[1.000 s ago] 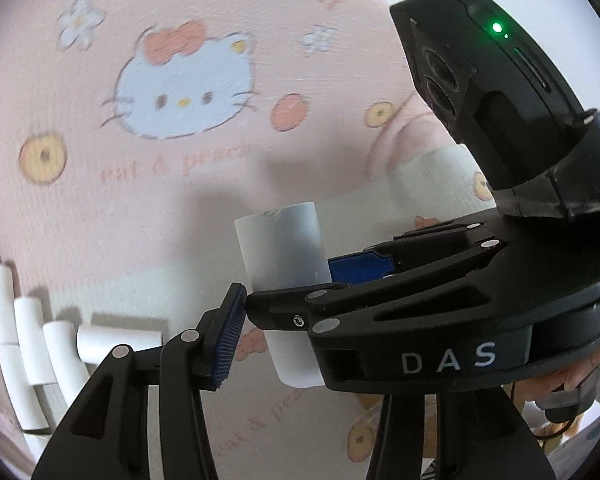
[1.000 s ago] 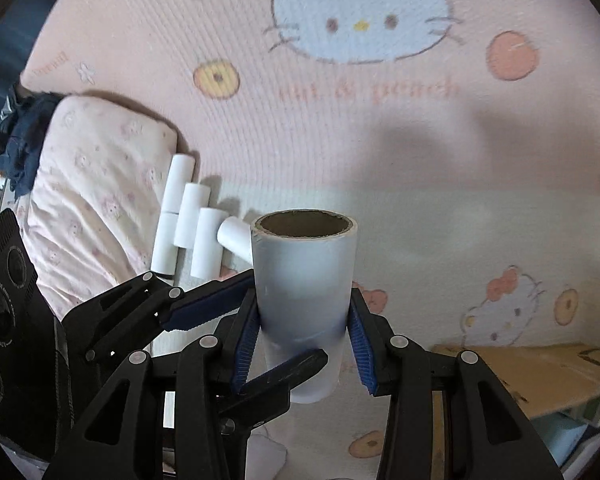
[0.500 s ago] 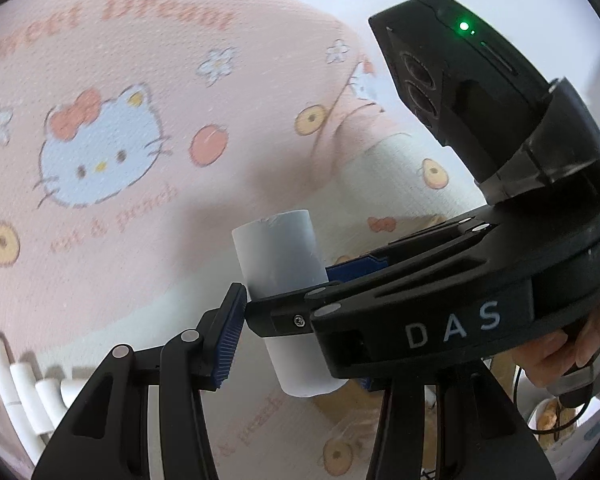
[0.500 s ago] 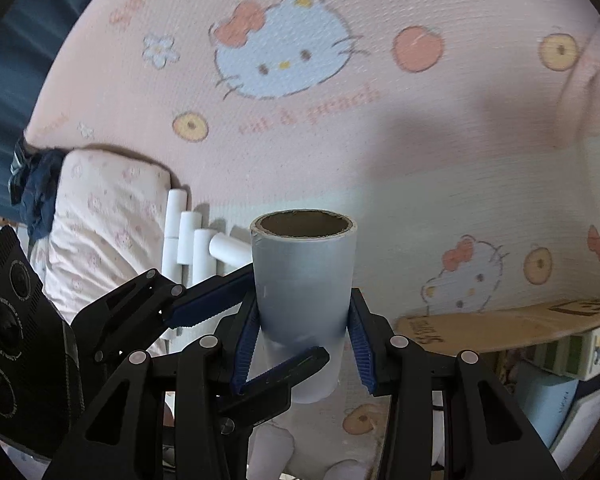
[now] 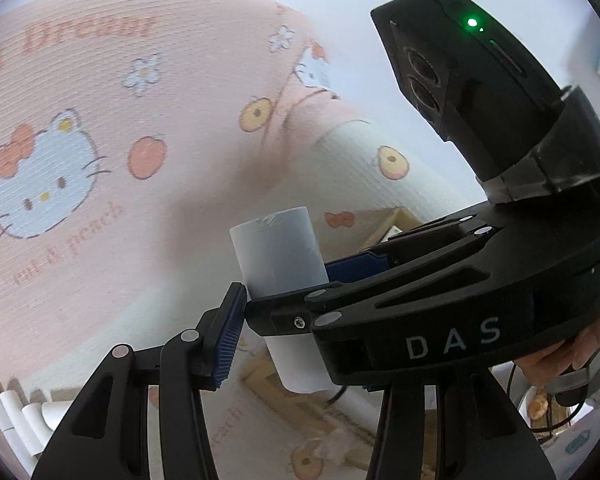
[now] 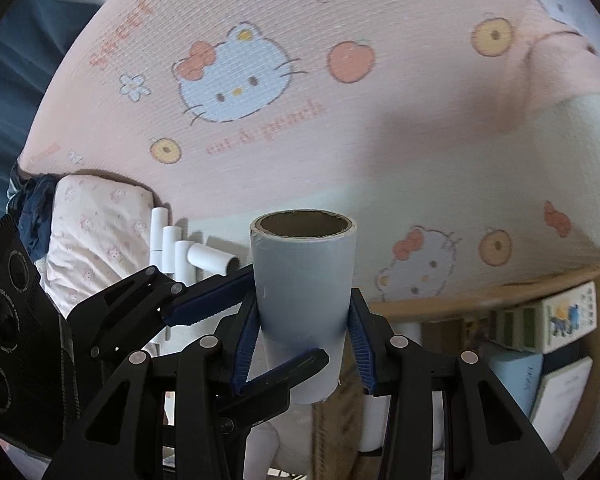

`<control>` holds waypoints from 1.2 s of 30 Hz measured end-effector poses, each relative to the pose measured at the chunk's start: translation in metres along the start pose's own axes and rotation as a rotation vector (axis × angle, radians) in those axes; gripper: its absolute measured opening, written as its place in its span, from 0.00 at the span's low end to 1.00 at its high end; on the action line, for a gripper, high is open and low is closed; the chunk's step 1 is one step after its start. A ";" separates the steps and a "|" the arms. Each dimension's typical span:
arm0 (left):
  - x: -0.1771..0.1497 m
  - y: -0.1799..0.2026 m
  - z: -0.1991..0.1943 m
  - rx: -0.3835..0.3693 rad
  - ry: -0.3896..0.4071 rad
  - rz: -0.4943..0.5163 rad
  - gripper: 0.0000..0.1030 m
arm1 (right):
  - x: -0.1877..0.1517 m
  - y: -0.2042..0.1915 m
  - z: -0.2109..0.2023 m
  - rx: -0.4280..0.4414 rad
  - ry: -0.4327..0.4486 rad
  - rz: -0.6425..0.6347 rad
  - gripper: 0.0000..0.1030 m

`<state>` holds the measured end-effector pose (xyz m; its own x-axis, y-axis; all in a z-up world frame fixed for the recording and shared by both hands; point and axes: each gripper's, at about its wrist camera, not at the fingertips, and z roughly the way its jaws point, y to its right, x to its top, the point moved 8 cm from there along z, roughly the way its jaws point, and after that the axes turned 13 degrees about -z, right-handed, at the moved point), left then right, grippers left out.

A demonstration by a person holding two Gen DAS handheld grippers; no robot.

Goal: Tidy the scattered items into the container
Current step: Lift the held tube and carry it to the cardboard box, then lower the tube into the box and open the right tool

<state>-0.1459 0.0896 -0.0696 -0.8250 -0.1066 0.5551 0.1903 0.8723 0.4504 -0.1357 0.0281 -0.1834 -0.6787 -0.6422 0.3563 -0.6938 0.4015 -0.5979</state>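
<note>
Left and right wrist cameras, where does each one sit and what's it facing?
Left wrist: on the left gripper, facing the bedsheet; the right gripper crosses it, a hand shows.
Right wrist: on the right gripper, clamping the roll upright; left gripper at lower left.
Shared: roll, white tubes, sheet.

A pale grey-blue roll point(image 6: 303, 300) with a brown cardboard core stands upright – four small white tubes point(image 6: 188, 256) lie clustered on the bedsheet.

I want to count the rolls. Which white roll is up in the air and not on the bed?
The big roll with the brown cardboard hole, squeezed between the right gripper's fingers. The small rolls lie bunched on the blanket by the pillow.
</note>
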 end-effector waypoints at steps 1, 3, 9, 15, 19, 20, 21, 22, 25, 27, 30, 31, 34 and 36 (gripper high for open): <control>0.000 0.006 0.003 -0.006 -0.009 0.010 0.49 | -0.002 0.004 -0.003 -0.006 0.004 -0.001 0.39; -0.003 0.015 0.010 -0.021 -0.027 0.029 0.49 | -0.009 0.012 -0.008 -0.022 0.008 -0.002 0.39; -0.019 0.035 0.035 -0.061 -0.110 0.038 0.49 | -0.033 0.031 -0.010 -0.083 -0.032 -0.030 0.39; -0.025 0.047 0.051 -0.073 -0.152 0.034 0.49 | -0.046 0.052 -0.008 -0.038 -0.063 0.025 0.39; -0.035 0.052 0.066 -0.074 -0.206 0.023 0.49 | -0.057 0.063 -0.004 -0.024 -0.091 0.046 0.39; -0.038 0.053 0.069 -0.076 -0.223 0.018 0.49 | -0.060 0.067 -0.001 -0.013 -0.103 0.058 0.39; -0.041 0.053 0.074 -0.077 -0.243 0.012 0.49 | -0.065 0.071 0.003 -0.002 -0.118 0.072 0.39; -0.046 0.052 0.080 -0.076 -0.268 0.004 0.49 | -0.069 0.074 0.007 0.005 -0.134 0.082 0.39; -0.058 0.050 0.095 -0.060 -0.338 -0.031 0.49 | -0.080 0.083 0.019 0.020 -0.175 0.096 0.39; -0.064 0.048 0.105 -0.037 -0.385 -0.067 0.49 | -0.088 0.089 0.027 0.027 -0.203 0.111 0.39; -0.070 0.044 0.121 -0.007 -0.452 -0.160 0.48 | -0.092 0.097 0.035 -0.003 -0.239 0.104 0.39; -0.070 0.042 0.126 0.001 -0.460 -0.189 0.47 | -0.092 0.100 0.037 -0.017 -0.244 0.094 0.39; -0.074 0.036 0.137 0.012 -0.495 -0.294 0.44 | -0.090 0.107 0.042 -0.050 -0.245 0.075 0.39; -0.076 0.035 0.142 0.028 -0.504 -0.332 0.42 | -0.091 0.112 0.045 -0.065 -0.241 0.070 0.39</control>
<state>-0.1524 0.1960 -0.1955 -0.9898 -0.1417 -0.0146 -0.1285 0.8440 0.5208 -0.1409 0.1018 -0.3145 -0.6540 -0.7454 0.1291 -0.6664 0.4868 -0.5647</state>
